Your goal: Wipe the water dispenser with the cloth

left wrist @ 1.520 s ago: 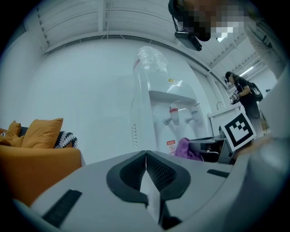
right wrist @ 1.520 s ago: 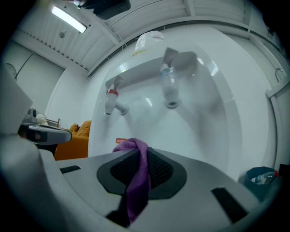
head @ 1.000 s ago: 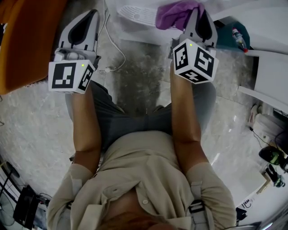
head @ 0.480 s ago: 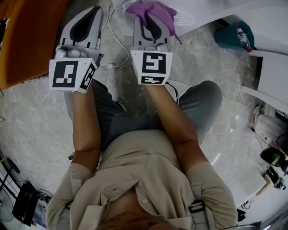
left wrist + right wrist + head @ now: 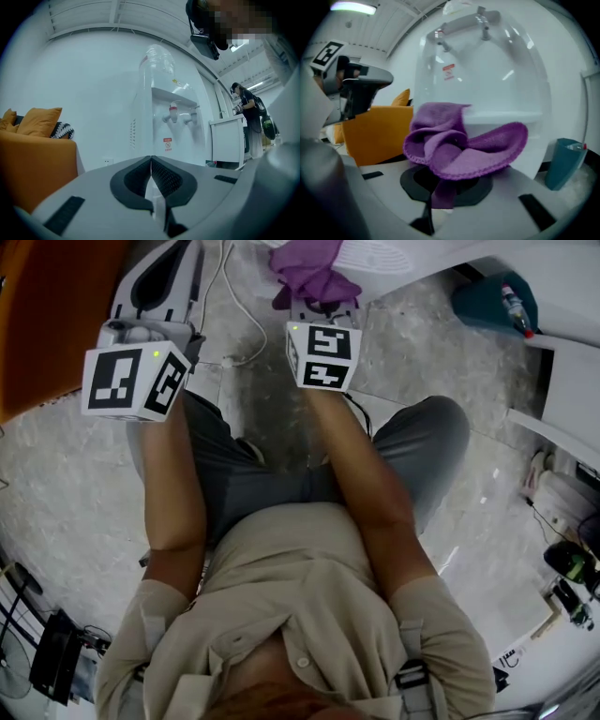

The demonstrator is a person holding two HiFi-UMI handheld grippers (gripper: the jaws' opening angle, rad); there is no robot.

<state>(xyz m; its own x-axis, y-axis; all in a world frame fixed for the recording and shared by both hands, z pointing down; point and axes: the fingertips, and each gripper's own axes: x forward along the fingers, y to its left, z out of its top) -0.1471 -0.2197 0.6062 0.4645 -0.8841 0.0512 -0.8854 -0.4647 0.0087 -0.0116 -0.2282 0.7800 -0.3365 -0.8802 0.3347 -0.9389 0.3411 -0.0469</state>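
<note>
The purple cloth (image 5: 314, 276) is bunched at the tip of my right gripper (image 5: 321, 298), which is shut on it. In the right gripper view the cloth (image 5: 461, 145) folds over the jaws of that gripper (image 5: 440, 190), just in front of the white water dispenser (image 5: 487, 70). The dispenser's drip tray (image 5: 380, 254) shows at the top of the head view, beside the cloth. My left gripper (image 5: 173, 263) is held to the left, shut and empty. Its own view shows the closed left gripper (image 5: 151, 161) pointing at the dispenser (image 5: 168, 112), which is some way off.
An orange sofa (image 5: 33, 154) stands left of the dispenser. A teal bin (image 5: 492, 301) and a white cabinet (image 5: 562, 343) are on the right. A white cable (image 5: 239, 324) lies on the floor. Another person (image 5: 246, 110) stands far right.
My right gripper has swept from right to left with the cloth, then pushed a little further forward. The left gripper has shifted slightly left.
</note>
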